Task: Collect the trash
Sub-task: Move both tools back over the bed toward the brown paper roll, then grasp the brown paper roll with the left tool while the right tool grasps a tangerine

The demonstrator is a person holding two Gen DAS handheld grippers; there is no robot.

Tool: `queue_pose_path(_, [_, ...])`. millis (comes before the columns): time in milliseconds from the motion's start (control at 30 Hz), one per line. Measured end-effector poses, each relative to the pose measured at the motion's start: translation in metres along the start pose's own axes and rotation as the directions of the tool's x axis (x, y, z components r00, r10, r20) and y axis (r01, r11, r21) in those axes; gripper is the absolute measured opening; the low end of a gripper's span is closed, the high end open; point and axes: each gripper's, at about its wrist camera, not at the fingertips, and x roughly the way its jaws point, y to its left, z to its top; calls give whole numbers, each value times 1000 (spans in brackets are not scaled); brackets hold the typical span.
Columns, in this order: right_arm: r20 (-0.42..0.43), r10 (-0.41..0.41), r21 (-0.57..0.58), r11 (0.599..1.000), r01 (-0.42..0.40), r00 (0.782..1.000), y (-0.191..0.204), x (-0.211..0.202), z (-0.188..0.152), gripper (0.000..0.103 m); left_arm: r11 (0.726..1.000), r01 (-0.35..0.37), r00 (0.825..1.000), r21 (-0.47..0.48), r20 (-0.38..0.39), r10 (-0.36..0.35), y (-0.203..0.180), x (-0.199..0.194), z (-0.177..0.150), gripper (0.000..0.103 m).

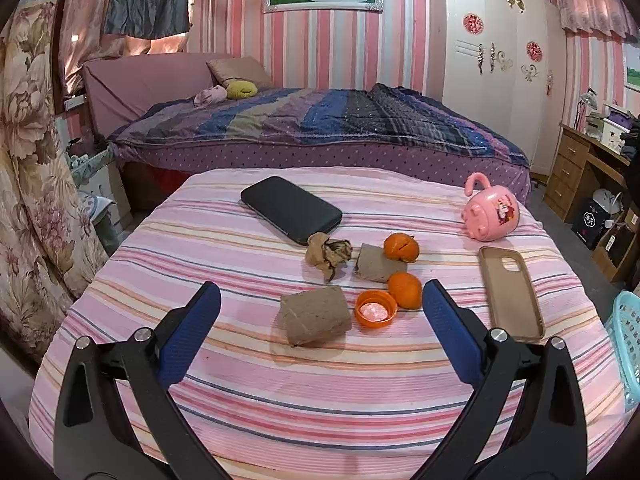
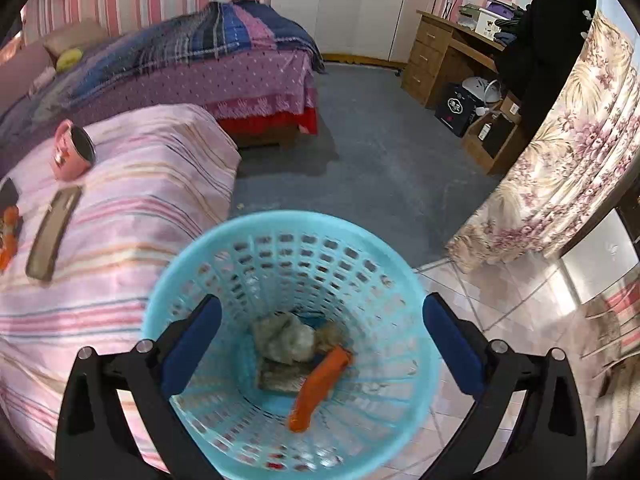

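On the pink striped tablecloth [image 1: 256,360] lie a crumpled brown paper [image 1: 326,254], two grey-brown paper wads [image 1: 314,316] [image 1: 378,265], two pieces of orange peel [image 1: 401,247] [image 1: 405,289] and an orange bottle cap [image 1: 375,309]. My left gripper [image 1: 320,316] hovers open just in front of them, its fingers either side of the nearer wad and the cap. My right gripper [image 2: 320,344] hangs open above the light blue mesh basket [image 2: 200,264]. Inside the basket lie a blurred orange peel strip [image 2: 320,388] and crumpled paper trash [image 2: 286,338].
A black phone [image 1: 291,208], a tan phone case [image 1: 512,292] and a pink mug [image 1: 491,212] on its side share the table. A made bed [image 1: 320,128] stands behind, a wooden desk [image 2: 452,52] at the right. Floral curtains hang near the basket [image 2: 560,152].
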Motion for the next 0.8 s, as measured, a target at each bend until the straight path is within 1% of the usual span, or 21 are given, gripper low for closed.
queue_pose_path(67, [25, 11, 12, 1000, -12, 1000, 6, 2, 1, 98, 1000, -8, 1000, -7, -10, 8, 3, 4, 0, 97])
queue_pose_path(133, [72, 35, 43, 998, -38, 997, 17, 1, 2, 98, 1000, -15, 1000, -15, -26, 15, 8, 11, -1, 97])
queue_pose_path(200, [99, 55, 67, 996, -62, 994, 26, 3, 3, 98, 1000, -22, 999, -18, -43, 21, 10, 18, -2, 97])
queue_pose_path(233, [131, 86, 90, 991, -98, 988, 38, 4, 6, 98, 999, -29, 998, -16, -57, 28, 11, 23, -4, 97])
queue_pose_path(300, [158, 111, 101, 987, -128, 981, 48, 5, 8, 98, 999, -38, 996, -10, -83, 37, 12, 33, -6, 97])
queue_pose_path(333, [189, 140, 104, 981, -162, 972, 65, 8, 13, 98, 999, -45, 994, -7, -104, 44, 13, 41, -9, 97])
queue_pose_path(400, [214, 163, 91, 978, -186, 963, 88, 11, 18, 98, 999, -46, 990, -3, -132, 46, 12, 51, -12, 97])
queue_pose_path(433, [219, 167, 86, 978, -190, 961, 94, 12, 19, 98, 999, -43, 987, 0, -152, 42, 12, 57, -14, 97])
queue_pose_path(500, [246, 184, 51, 978, -202, 952, 124, 16, 25, 98, 999, -41, 984, 2, -175, 41, 11, 64, -17, 97])
queue_pose_path(533, [253, 187, 43, 978, -204, 949, 130, 17, 26, 98, 999, -43, 982, 4, -185, 43, 11, 67, -19, 97])
queue_pose_path(600, [281, 198, 15, 977, -211, 939, 151, 21, 28, 98, 999, -46, 979, 1, -198, 46, 12, 73, -20, 97])
queue_pose_path(633, [306, 209, -5, 976, -218, 929, 165, 24, 25, 98, 999, -43, 977, -7, -209, 41, 14, 77, -22, 97])
queue_pose_path(700, [318, 215, -17, 975, -221, 923, 177, 28, 20, 98, 999, -38, 973, -22, -229, 32, 17, 83, -24, 97])
queue_pose_path(733, [308, 219, -24, 975, -223, 926, 185, 33, 19, 98, 999, -34, 969, -28, -247, 26, 18, 89, -25, 97])
queue_pose_path(767, [279, 236, -35, 971, -235, 931, 194, 37, 19, 98, 999, -28, 965, -31, -261, 19, 18, 92, -26, 97])
queue_pose_path(800, [266, 254, -40, 967, -252, 930, 201, 40, 19, 98, 999, -22, 962, -33, -273, 12, 18, 95, -26, 97])
